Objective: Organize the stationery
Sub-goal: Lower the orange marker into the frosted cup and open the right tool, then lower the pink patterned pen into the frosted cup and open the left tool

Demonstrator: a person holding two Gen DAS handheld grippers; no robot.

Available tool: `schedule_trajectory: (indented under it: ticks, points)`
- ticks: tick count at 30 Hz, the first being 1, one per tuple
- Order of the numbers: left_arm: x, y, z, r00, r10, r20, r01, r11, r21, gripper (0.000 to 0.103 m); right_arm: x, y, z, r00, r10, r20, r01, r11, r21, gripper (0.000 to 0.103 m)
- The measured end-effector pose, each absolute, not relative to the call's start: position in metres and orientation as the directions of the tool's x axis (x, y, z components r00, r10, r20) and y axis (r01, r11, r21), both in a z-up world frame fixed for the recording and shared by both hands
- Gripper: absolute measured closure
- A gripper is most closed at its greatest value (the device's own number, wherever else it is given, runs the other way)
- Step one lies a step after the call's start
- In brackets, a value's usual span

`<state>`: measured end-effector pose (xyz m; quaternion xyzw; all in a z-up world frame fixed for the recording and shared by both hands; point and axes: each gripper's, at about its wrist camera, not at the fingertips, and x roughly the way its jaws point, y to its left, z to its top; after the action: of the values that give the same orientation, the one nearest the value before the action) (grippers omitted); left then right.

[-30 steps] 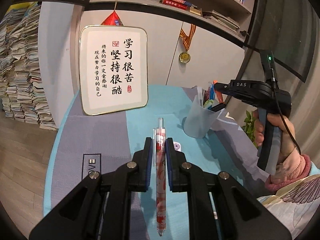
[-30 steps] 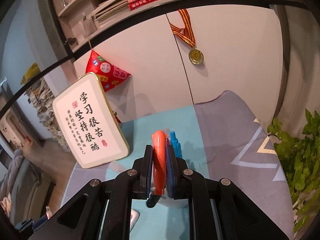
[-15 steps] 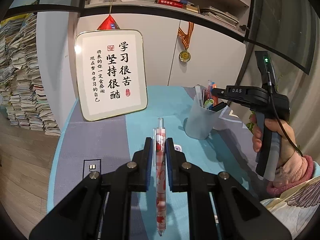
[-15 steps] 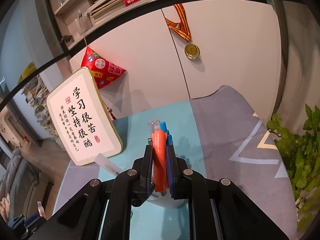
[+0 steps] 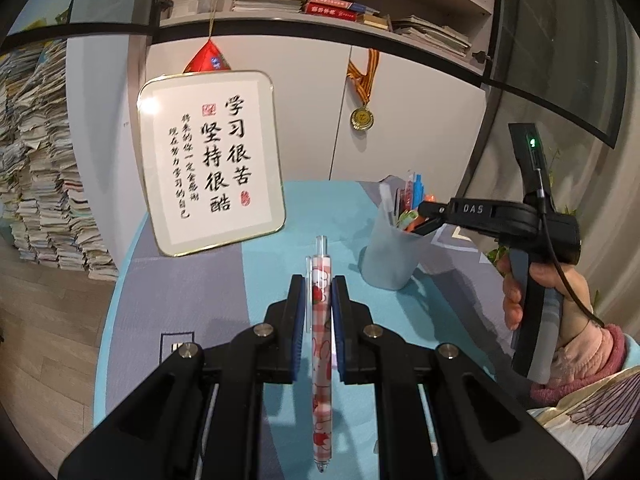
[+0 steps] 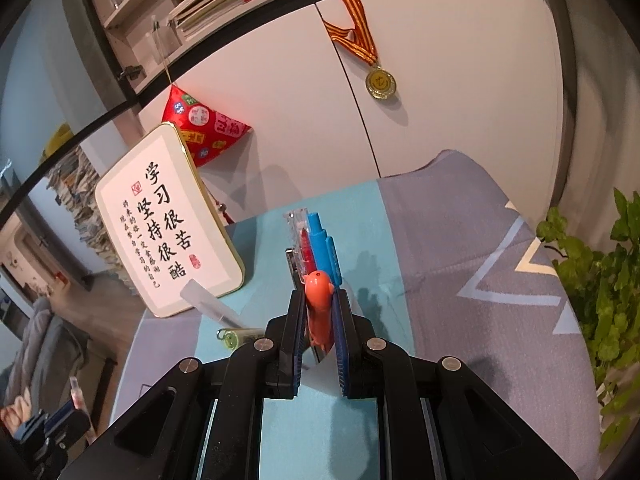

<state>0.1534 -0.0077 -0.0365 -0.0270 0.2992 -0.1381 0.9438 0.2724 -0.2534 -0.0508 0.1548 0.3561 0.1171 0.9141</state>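
Observation:
My left gripper (image 5: 316,292) is shut on a red-checked cartoon pen (image 5: 321,344) that runs lengthwise between its jaws above the table. Ahead to the right stands a translucent grey pen cup (image 5: 390,250) holding several pens. The right gripper (image 5: 420,216), held by a hand (image 5: 560,288), reaches over the cup's mouth. In the right wrist view that gripper (image 6: 319,304) is shut on an orange pen (image 6: 318,304), upright, with a blue pen (image 6: 322,240) and a clear red one (image 6: 300,240) rising from the cup just beyond it.
A framed calligraphy board (image 5: 212,160) leans at the back left of the blue-and-grey tablecloth (image 5: 180,288). A small green item (image 6: 236,338) sits below the right gripper. A potted plant (image 6: 596,280) stands at the right, white cabinet doors with a medal (image 5: 362,118) behind.
The right gripper has sunk with the orange pen towards the cup's mouth, so the cup's pens now rise higher in its view. The left gripper stayed put with its pen.

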Motion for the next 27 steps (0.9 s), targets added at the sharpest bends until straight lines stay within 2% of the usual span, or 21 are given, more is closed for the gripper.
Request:
schedule_trajectory:
  ticks: [7,14,20,27]
  points:
    - [0.157,-0.023,-0.026,0.791,-0.293,-0.538,0.267,0.955,-0.128,0.092,0.259,-0.256,-0.046,0.702,0.351,-0.620,-0.125,0.917,0.379,0.087]
    - [0.167,-0.041,-0.012,0.804,-0.324,-0.498,0.282,0.946,-0.161,0.092,0.226,-0.276,-0.044,0.709,0.373,-0.598,-0.133,0.904,0.407,0.072]
    - [0.173,-0.059,-0.001,0.834,-0.325,-0.446,0.281,0.945,-0.165,0.092,0.200,-0.285,-0.052,0.698,0.353,-0.622,-0.160,0.925,0.346,0.072]
    - [0.194,-0.078,0.011,0.883,-0.298,-0.364,0.233,0.949,-0.212,0.092,0.182,-0.300,-0.059,0.685,0.376,-0.625,-0.189,0.919,0.345,0.072]
